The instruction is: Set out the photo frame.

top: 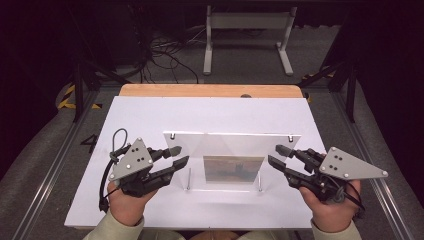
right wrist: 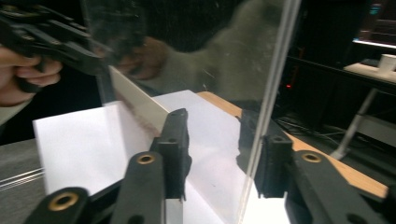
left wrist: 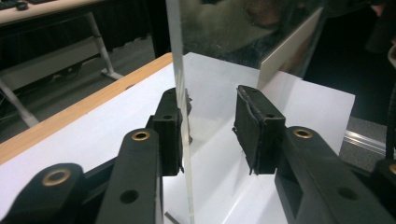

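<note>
A clear acrylic panel [top: 232, 145] stands upright on thin metal legs on the white board [top: 140, 115], with a small picture [top: 232, 168] in its lower middle. My left gripper [top: 181, 154] is at the panel's left edge, my right gripper [top: 274, 153] at its right edge. In the left gripper view, the panel [left wrist: 219, 32] runs edge-on between the jaws of the left gripper [left wrist: 212, 130]: one pad lies against it, the other stands well apart. In the right gripper view, the panel [right wrist: 196, 56] sits close to one pad of the right gripper [right wrist: 224, 154], far from the other.
The white board lies on a wooden table [top: 210, 90]. Behind the table, a white stand [top: 247, 30] and loose cables [top: 165, 55] are on the grey floor. Metal rails [top: 55, 165] run along both sides. Bare board lies in front of and behind the panel.
</note>
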{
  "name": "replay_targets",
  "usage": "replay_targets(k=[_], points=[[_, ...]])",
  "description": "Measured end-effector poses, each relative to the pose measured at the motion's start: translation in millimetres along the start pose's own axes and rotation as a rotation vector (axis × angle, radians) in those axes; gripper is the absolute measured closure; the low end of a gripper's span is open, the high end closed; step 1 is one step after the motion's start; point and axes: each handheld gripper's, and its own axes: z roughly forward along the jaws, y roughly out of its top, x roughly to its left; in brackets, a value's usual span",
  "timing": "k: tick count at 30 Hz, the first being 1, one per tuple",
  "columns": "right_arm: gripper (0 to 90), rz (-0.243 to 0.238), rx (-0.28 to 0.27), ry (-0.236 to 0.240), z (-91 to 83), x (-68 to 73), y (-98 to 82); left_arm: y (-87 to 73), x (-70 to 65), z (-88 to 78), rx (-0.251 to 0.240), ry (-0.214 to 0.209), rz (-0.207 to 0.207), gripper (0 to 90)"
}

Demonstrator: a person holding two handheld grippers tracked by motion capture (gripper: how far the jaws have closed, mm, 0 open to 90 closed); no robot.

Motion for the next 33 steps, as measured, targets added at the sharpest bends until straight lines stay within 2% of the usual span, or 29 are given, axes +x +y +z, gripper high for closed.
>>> replay_targets(k=[2,7,9,13,17,22,28,33], points=[[58.8,0.008,-0.005,-0.006,1.7,-3.1,-2.7,-0.4,-0.7,1.9,-0.008,0.014,0.013,64.0],[57.5,-0.012,-0.027,-0.018,4.9,-3.8,-5.2,-3.4,2.6,4.8,-0.036,0.009,0.005,62.3],[56.7,-0.020,-0.038,-0.023,6.6,-5.5,-6.7,-4.1,2.7,5.5,-0.043,0.018,0.021,58.1],[55.2,-0.031,-0.043,-0.043,11.6,-9.0,-11.0,-7.2,7.6,6.7,-0.058,0.023,0.005,50.6],[54.2,-0.035,-0.007,-0.066,18.4,-13.3,-17.2,-11.3,13.0,8.1,-0.064,0.025,-0.021,45.1],[53.9,-0.037,0.023,-0.074,26.0,-20.7,-25.4,-13.4,13.0,12.5,-0.047,0.042,-0.009,42.5],[50.7,-0.031,0.076,-0.082,38.5,-27.8,-38.1,-20.4,23.4,17.9,-0.023,0.043,-0.047,42.3],[50.9,-0.018,0.105,-0.088,43.4,-30.9,-44.2,-25.0,29.4,21.5,0.001,0.048,-0.057,42.2]])
